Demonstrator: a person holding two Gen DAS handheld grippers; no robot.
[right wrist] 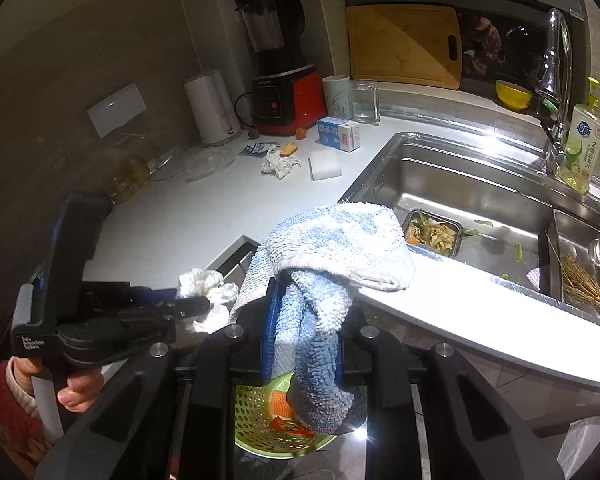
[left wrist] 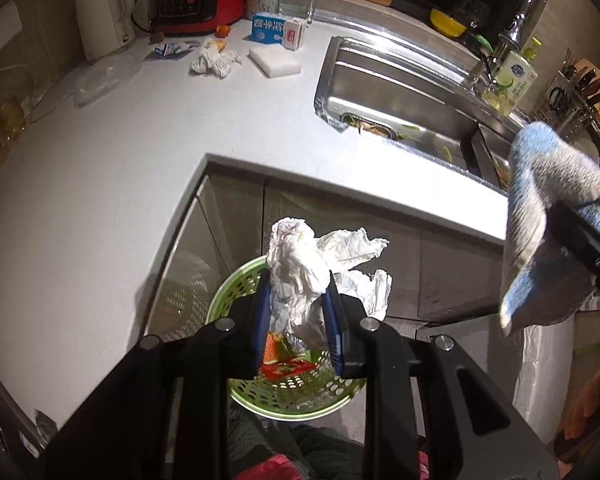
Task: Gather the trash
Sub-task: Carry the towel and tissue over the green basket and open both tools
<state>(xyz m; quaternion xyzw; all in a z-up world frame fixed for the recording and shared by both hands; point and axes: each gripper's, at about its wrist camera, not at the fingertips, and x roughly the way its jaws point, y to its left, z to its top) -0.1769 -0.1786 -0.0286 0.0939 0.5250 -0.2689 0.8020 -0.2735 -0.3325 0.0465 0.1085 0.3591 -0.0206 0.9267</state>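
**Trash run about half done, paper wad poised over the basket**

Left gripper [left wrist: 296, 320] has its fingers closed on a crumpled white paper wad [left wrist: 300, 268], held directly above the green perforated basket [left wrist: 240, 284] that sits on the floor in front of the cabinet. Inside the basket some scraps already lie: an orange peel-like piece and a red wrapper [left wrist: 286, 368], so part of the collecting appears done. The wad itself has not yet been dropped in.

Right gripper [right wrist: 304, 344] has its fingers clamped on a blue-and-white towel [right wrist: 332, 240], which drapes over the fingertips and also hangs above the basket [right wrist: 252, 412]; whether that cloth counts as trash I cannot tell.

Still left on the counter [left wrist: 100, 200], by my reading: another crumpled tissue [left wrist: 214, 61], a small torn blue-and-white wrapper [left wrist: 172, 49], an orange scrap just beside the tissue, and a clear plastic sheet [left wrist: 100, 80] near the kettle. The sink [right wrist: 460, 184] holds a container of food leftovers [right wrist: 432, 232] and loose green bits. Several more trips look necessary.
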